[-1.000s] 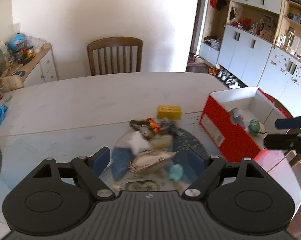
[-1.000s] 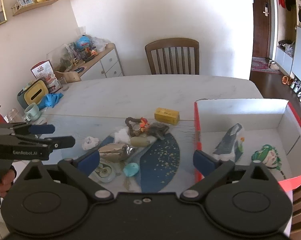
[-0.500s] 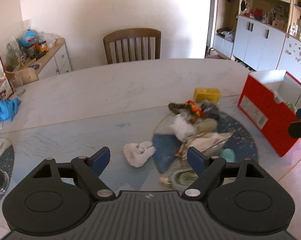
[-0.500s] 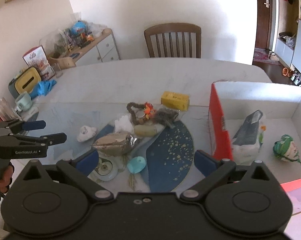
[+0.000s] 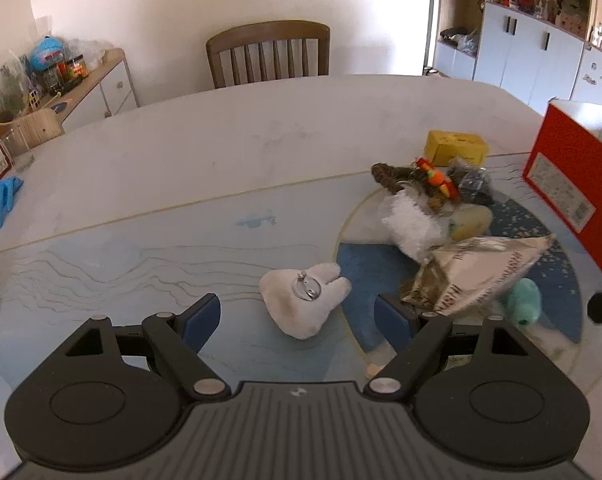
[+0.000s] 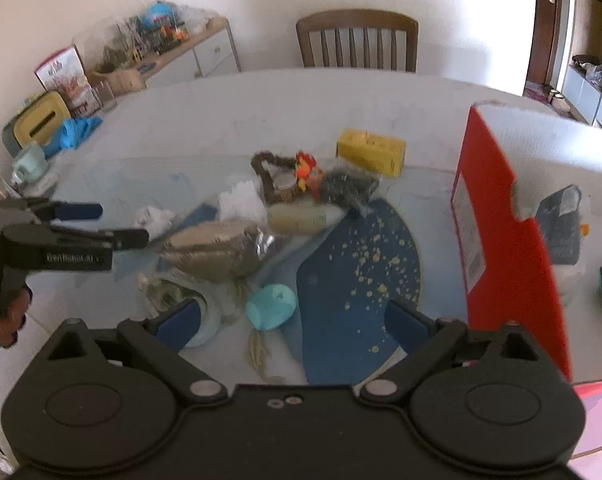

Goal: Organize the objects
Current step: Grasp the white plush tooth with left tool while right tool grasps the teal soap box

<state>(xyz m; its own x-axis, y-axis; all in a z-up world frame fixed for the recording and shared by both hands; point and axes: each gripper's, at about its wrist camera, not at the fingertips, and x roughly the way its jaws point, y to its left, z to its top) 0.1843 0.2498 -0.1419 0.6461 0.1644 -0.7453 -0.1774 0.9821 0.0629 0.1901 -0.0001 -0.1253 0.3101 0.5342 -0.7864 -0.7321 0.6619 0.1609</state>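
My left gripper [image 5: 297,318] is hanging wide open over the white plush [image 5: 303,304] — my right gripper [image 6: 293,320] is closing around the teal toy [image 6: 269,306], pads not touching.

Both grippers came down, closer to table [image 5: 229,152].

Left gripper [image 5: 297,316] slid over: before, pile of toys sat between its fingers; now white plush tooth [image 5: 305,300] sits there, not touched. Silver snack bag [image 5: 477,272] now by its right finger.

Right gripper [image 6: 293,322] also lower. Before, blue mat [image 6: 361,272] and box edge sat in its gap; now teal toy [image 6: 271,306] sits there, not touched. Its jaws closing a bit.

Red box [image 6: 497,240] looks bigger, nearer.
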